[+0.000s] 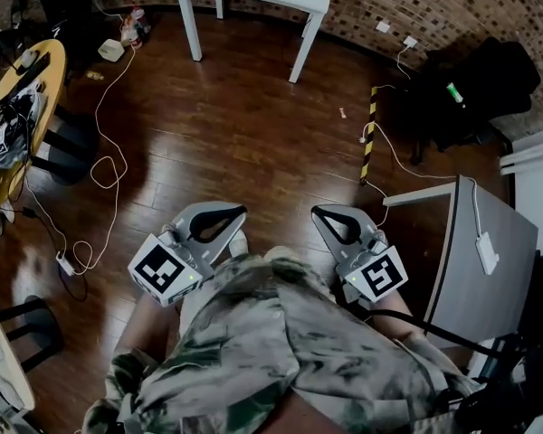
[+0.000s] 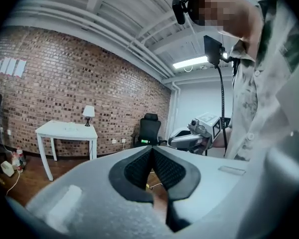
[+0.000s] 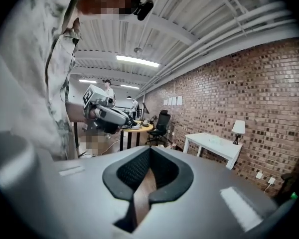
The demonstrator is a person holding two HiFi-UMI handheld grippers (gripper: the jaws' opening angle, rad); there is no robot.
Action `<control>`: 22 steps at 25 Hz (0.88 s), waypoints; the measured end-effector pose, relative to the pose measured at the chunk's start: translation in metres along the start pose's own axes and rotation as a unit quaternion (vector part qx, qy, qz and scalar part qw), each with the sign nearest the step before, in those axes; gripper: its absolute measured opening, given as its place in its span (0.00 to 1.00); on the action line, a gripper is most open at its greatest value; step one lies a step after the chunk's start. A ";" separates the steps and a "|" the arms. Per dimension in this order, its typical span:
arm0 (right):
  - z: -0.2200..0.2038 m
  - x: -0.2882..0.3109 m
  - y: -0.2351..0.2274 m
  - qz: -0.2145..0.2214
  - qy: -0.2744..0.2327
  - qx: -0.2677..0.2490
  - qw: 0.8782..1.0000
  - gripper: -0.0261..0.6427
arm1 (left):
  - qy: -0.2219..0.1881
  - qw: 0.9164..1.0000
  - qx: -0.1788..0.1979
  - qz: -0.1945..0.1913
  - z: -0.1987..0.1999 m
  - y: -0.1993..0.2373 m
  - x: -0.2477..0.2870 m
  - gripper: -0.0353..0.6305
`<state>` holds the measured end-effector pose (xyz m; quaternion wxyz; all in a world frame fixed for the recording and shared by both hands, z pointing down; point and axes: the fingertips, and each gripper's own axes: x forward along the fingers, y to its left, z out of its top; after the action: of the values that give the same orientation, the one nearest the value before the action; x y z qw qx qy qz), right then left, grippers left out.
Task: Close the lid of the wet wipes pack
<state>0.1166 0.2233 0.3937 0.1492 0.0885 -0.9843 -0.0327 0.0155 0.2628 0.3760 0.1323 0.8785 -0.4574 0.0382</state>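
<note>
Left tongs (image 1: 236, 213) and right tongs (image 1: 318, 212) are both pinched closed on nothing, near the grey desk (image 1: 475, 297). I see no wipes pack anywhere; I judge the task unstarted, so finding it comes first.

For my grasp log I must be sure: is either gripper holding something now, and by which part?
Nothing is held. The left gripper and the right gripper both have their jaws together, with nothing between them.
</note>
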 end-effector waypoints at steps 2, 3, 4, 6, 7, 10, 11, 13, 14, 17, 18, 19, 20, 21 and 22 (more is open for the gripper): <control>0.001 0.019 -0.017 -0.011 0.008 0.006 1.000 0.05 | -0.001 1.000 0.002 -0.002 0.008 0.030 0.003 0.05; 0.003 0.028 -0.025 -0.014 0.010 0.005 1.000 0.05 | -0.003 1.000 0.004 -0.002 0.012 0.043 0.005 0.05; 0.005 0.036 -0.031 -0.014 0.011 0.003 1.000 0.05 | -0.006 1.000 0.004 -0.002 0.016 0.054 0.007 0.05; 0.008 0.052 -0.041 -0.012 0.016 -0.002 1.000 0.05 | -0.009 1.000 0.000 0.000 0.018 0.072 0.010 0.05; 0.009 0.059 -0.046 -0.011 0.019 -0.001 1.000 0.05 | -0.010 1.000 -0.005 0.002 0.017 0.080 0.012 0.05; 0.010 0.082 -0.069 -0.004 0.022 -0.003 1.000 0.05 | -0.009 1.000 -0.010 0.012 0.016 0.106 0.020 0.05; 0.010 0.091 -0.080 -0.001 0.019 -0.007 1.000 0.05 | -0.007 1.000 -0.007 0.016 0.017 0.116 0.024 0.05; 0.011 0.110 -0.102 0.005 0.011 -0.017 1.000 0.05 | -0.004 1.000 -0.001 0.026 0.021 0.141 0.033 0.05; 0.011 0.120 -0.114 0.007 0.008 -0.020 1.000 0.05 | -0.002 1.000 0.000 0.031 0.024 0.154 0.038 0.05; 0.012 0.151 -0.156 0.017 -0.001 -0.022 1.000 0.05 | 0.000 0.999 0.003 0.046 0.037 0.193 0.061 0.05; 0.012 0.161 -0.172 0.021 -0.003 -0.023 1.000 0.05 | 0.001 0.999 0.004 0.050 0.042 0.206 0.071 0.05; 0.013 0.171 -0.188 0.024 -0.004 -0.026 0.999 0.05 | 0.002 0.999 0.003 0.052 0.047 0.219 0.082 0.05; 0.014 0.181 -0.204 0.027 -0.006 -0.029 0.999 0.05 | 0.003 0.999 0.001 0.054 0.051 0.233 0.092 0.05; 0.016 0.191 -0.221 0.030 -0.008 -0.032 0.999 0.05 | 0.006 0.998 -0.002 0.056 0.055 0.247 0.103 0.05; 0.018 0.200 -0.237 0.031 -0.010 -0.034 0.999 0.05 | 0.009 0.998 -0.004 0.057 0.060 0.261 0.114 0.05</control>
<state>-0.0375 -0.0453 0.4123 0.1431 0.0524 -0.9864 -0.0622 -0.1346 0.0136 0.3917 0.1373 0.8501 -0.5058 0.0515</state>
